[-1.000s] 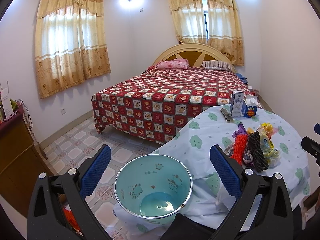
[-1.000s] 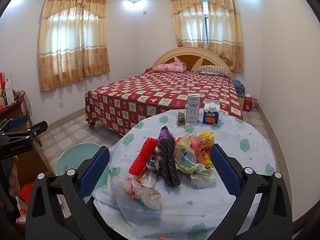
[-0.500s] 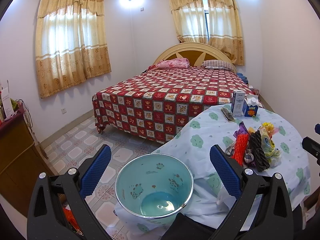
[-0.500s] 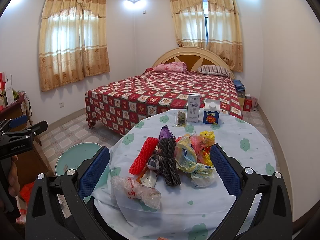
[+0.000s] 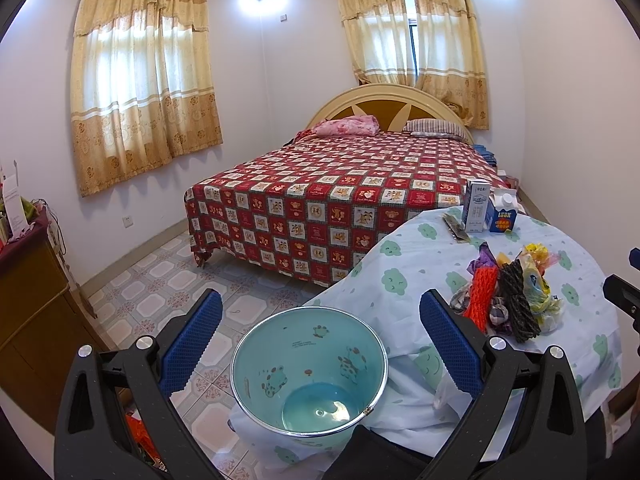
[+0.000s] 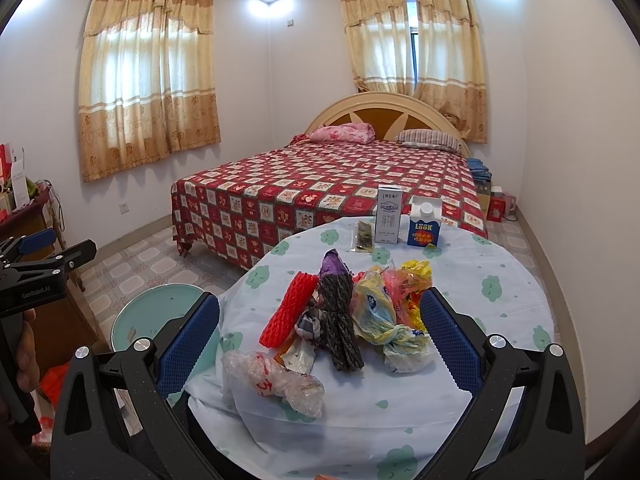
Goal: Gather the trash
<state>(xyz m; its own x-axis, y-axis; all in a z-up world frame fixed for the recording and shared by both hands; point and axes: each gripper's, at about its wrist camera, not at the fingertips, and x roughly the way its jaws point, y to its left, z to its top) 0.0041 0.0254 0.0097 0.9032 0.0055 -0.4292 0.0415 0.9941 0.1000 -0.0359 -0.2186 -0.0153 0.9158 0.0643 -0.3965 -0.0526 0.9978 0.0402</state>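
step in hand: approach, nothing collected yet. your right gripper (image 6: 320,340) is spread wide and empty, low in frame before the trash pile (image 6: 344,320) at table (image 6: 500,320) centre; next, close on the nearest clear bag (image 6: 276,380). your left gripper (image 5: 320,344), equally wide and empty, frames the teal bin (image 5: 310,372), which holds nothing.

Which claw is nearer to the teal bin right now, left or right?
Left. The left claw hangs open just above the teal bin, framing its mouth. The right claw is open over the trash pile on the table, the bin off to its left.
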